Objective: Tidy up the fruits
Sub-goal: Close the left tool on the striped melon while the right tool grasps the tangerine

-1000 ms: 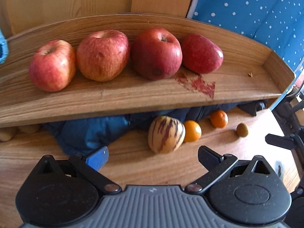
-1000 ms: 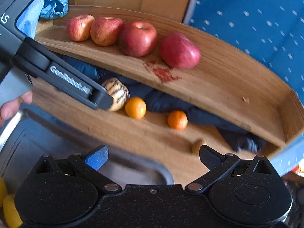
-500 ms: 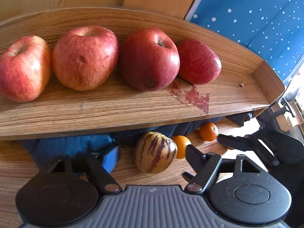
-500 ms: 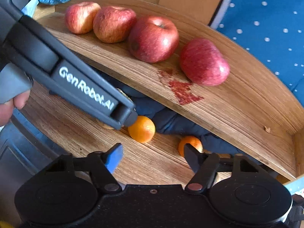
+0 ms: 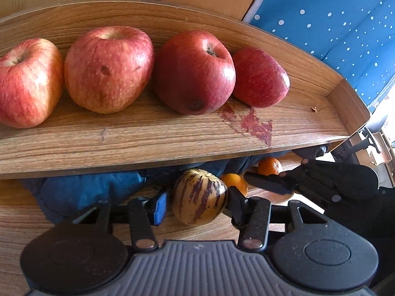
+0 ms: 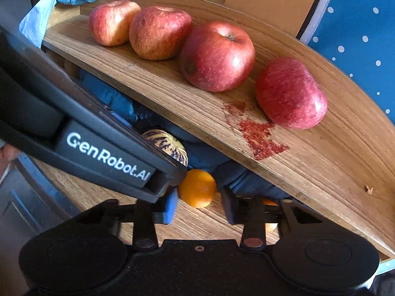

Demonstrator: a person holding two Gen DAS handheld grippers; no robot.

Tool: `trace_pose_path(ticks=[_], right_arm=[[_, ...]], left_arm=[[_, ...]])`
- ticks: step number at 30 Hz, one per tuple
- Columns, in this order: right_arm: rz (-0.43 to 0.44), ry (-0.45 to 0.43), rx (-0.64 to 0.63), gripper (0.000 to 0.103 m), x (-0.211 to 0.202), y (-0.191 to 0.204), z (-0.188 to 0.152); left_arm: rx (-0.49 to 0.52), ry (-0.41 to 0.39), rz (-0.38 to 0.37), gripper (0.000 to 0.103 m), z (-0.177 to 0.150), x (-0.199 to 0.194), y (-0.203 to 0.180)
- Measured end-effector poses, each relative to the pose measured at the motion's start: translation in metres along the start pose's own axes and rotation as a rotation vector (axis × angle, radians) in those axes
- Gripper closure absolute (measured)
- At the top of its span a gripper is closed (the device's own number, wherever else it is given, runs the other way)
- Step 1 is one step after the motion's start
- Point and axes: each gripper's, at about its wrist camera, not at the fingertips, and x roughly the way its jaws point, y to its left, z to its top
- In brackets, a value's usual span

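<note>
Left gripper [image 5: 198, 201] narrowed around striped fruit [image 5: 198, 196] between its fingers, contact unclear; right gripper [image 6: 198, 206] half-open, orange [image 6: 197, 188] just ahead between fingertips; apples [image 5: 193, 71] on shelf [image 5: 148, 138] above.

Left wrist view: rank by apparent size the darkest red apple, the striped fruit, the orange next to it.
1. Darkest red apple, largest.
2. Striped fruit, clearly smaller though closer to the camera.
3. Orange, smallest as seen, but partly hidden behind the striped fruit, so its full size is unsure.
</note>
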Motion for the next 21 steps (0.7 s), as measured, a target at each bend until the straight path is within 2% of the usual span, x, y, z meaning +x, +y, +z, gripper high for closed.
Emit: trace_pose_path(ticks=[8,12,21], right_arm=[[0.020,-0.019,0.041,0.068,-0.014,-0.005,-0.014],[0.023,-0.048,0.075,0.068,-0.033,-0.011,-0.022],[0.069,-0.066,0.068,0.068,-0.073,-0.001,-0.048]], left_arm=[[-0.006,0.001,0.022,0.049,-0.007,-0.006,-0.008],[-0.015,-0.009,0.029,0.049,-0.014,-0.018,-0.011],[-0.059,-0.025,0.059,0.049,-0.045,-0.049,-0.018]])
